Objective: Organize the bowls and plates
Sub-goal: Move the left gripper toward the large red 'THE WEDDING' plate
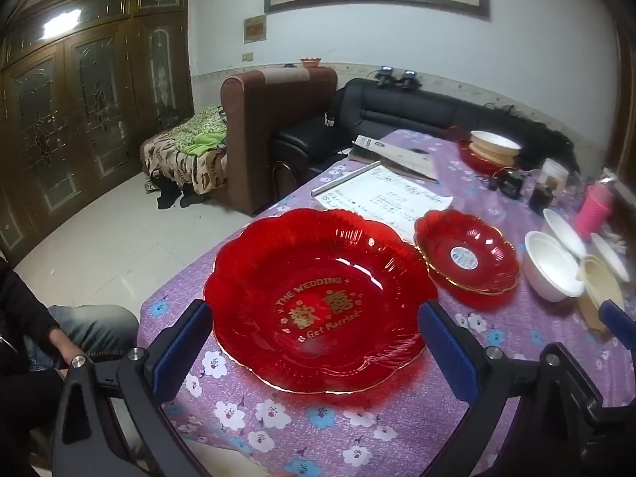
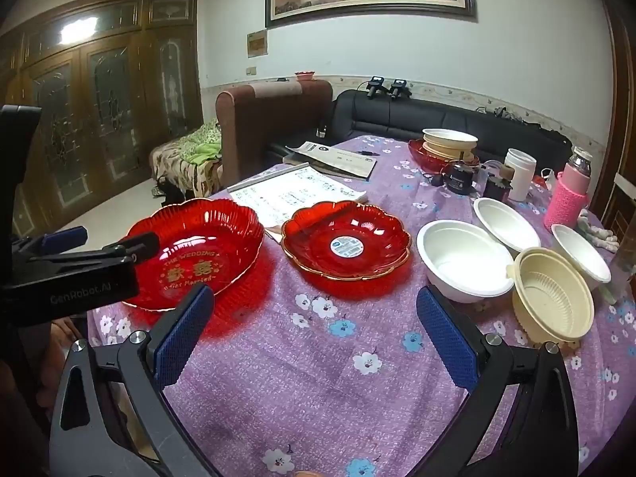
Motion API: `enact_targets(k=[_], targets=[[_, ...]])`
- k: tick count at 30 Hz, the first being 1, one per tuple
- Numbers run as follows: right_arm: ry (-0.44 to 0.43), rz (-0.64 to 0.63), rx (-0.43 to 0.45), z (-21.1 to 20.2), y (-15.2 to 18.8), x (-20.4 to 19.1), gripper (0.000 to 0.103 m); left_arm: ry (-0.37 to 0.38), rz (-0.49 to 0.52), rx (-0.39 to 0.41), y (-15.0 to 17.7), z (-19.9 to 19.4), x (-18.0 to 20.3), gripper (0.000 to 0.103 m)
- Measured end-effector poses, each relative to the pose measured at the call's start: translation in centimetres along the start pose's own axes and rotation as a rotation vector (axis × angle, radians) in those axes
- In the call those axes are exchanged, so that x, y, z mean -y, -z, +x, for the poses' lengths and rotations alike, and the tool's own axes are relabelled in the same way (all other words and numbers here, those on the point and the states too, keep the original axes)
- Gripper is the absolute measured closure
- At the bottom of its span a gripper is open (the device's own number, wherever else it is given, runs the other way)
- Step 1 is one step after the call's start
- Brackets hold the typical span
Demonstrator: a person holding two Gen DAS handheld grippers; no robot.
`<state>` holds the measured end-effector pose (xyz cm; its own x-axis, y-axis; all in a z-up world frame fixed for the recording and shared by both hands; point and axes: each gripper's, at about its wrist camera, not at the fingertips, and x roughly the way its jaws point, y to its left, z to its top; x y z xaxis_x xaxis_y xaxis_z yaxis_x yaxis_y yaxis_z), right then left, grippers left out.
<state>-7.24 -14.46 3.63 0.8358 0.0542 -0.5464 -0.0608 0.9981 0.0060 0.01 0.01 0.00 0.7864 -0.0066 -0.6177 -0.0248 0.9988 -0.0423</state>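
The large red wedding plate [image 1: 318,302] lies flat on the purple floral tablecloth [image 1: 318,421], dead ahead between our left claw's [image 1: 314,342] spread, empty fingers. Our right claw [image 2: 314,330] is likewise released over bare cloth, with the smaller red plate [image 2: 346,246] just ahead and the white bowl [image 2: 465,258] and cream bowl [image 2: 552,294] ahead to its right. We judge a rim grip best: come in low, pinch one scalloped edge, lift level
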Motion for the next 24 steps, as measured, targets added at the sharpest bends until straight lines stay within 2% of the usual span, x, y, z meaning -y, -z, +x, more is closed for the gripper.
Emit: enact_targets(k=[4,6,11,24], targets=[[-0.017,0.017,-0.002,0.0,-0.2,0.2,0.0,0.014,-0.012,-0.009,0.3,0.1,-1.0,0.0],[-0.019,0.02,0.001,0.0,-0.1,-0.1,0.0,-0.004,-0.003,0.001,0.5,0.0,-1.4,0.0],[-0.021,0.021,0.005,0.2,0.0,-0.5,0.0,-0.052,0.0,-0.038,0.3,0.7,-1.2,0.0],[-0.034,0.036,0.004,0.6,-0.8,-1.3,0.0,-0.062,-0.034,-0.037,0.2,1.0,-2.6,0.0]])
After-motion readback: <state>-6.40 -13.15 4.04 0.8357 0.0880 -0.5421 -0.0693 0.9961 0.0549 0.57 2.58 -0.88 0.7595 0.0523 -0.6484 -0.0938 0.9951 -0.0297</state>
